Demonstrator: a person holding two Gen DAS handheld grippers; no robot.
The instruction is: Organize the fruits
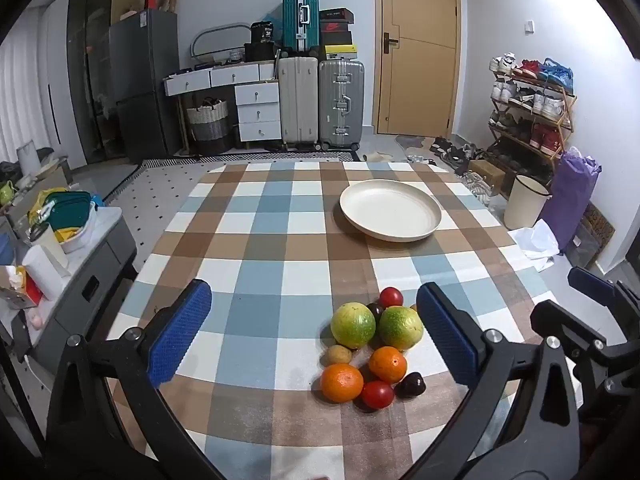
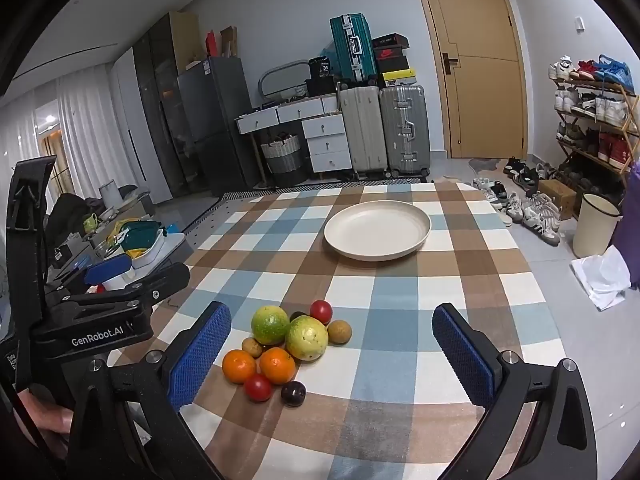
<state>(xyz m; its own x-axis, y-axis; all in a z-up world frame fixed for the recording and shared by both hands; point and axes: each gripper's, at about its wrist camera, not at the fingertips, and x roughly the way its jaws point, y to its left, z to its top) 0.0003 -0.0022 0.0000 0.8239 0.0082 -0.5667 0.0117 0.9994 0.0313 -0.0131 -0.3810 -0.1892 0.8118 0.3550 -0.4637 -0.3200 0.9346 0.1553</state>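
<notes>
Even, soft indoor light, faint shadows, sharp centre, strong fisheye bending at edges.

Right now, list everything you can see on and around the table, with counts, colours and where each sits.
plate: 1, cream, far side of table, empty
green-yellow fruits: 2, side by side in the pile, near side
oranges: 2, orange, front of pile
red fruits: 2, one front, one back
dark plums: 2, one front, one half hidden behind
small brown fruits: 2, pile edges
tablecloth: 1, blue, brown, white check
suitcases: 3, teal, beige, grey, back wall
left gripper: blue fingers, open
right gripper: blue fingers, open
</notes>
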